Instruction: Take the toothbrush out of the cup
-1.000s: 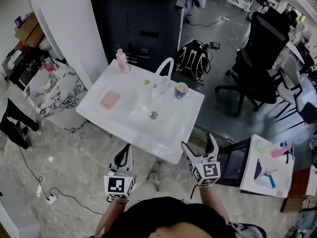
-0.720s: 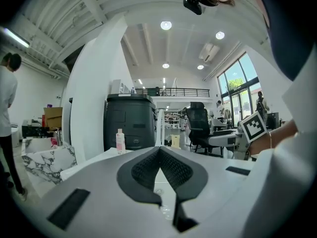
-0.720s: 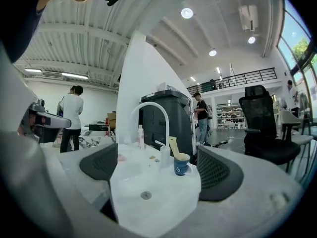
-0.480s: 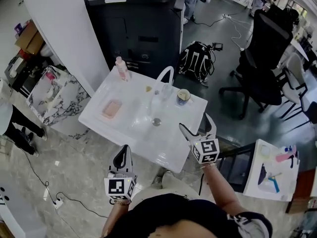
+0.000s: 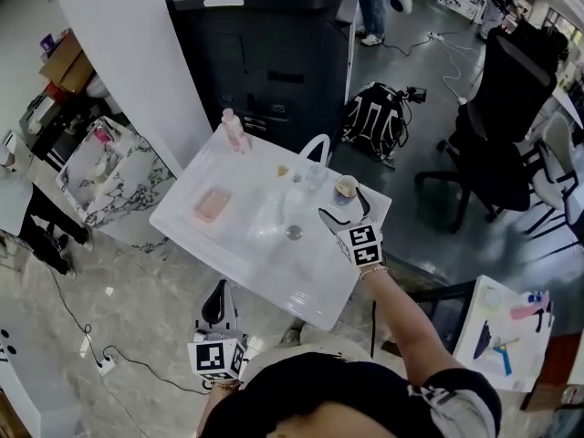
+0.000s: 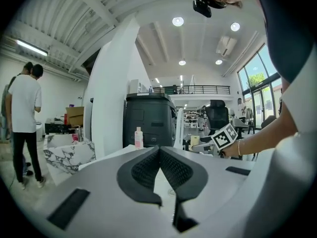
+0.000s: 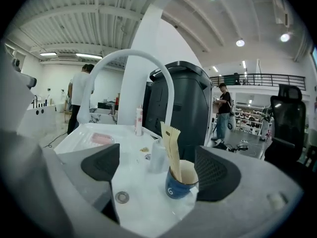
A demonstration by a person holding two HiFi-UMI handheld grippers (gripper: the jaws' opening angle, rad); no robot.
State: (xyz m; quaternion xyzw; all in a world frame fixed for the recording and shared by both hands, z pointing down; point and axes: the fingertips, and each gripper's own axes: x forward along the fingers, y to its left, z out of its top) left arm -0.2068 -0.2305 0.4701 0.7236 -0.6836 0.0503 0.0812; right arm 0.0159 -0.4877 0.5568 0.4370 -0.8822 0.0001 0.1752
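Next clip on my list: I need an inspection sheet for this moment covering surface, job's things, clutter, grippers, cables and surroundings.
Surface: white sink unit, with a drain in the basin.
Job's things: blue cup on the sink's back edge; the toothbrush, in a pale wrapper, stands in it.
Clutter: pink bottle, pink soap dish, arched white tap.
Grippers: right gripper is open and aimed at the cup, gripping nothing; left gripper is shut and empty, held low before the sink.
Cables: a floor lead runs to a power strip.
Surroundings: black cabinet, backpack, office chair.
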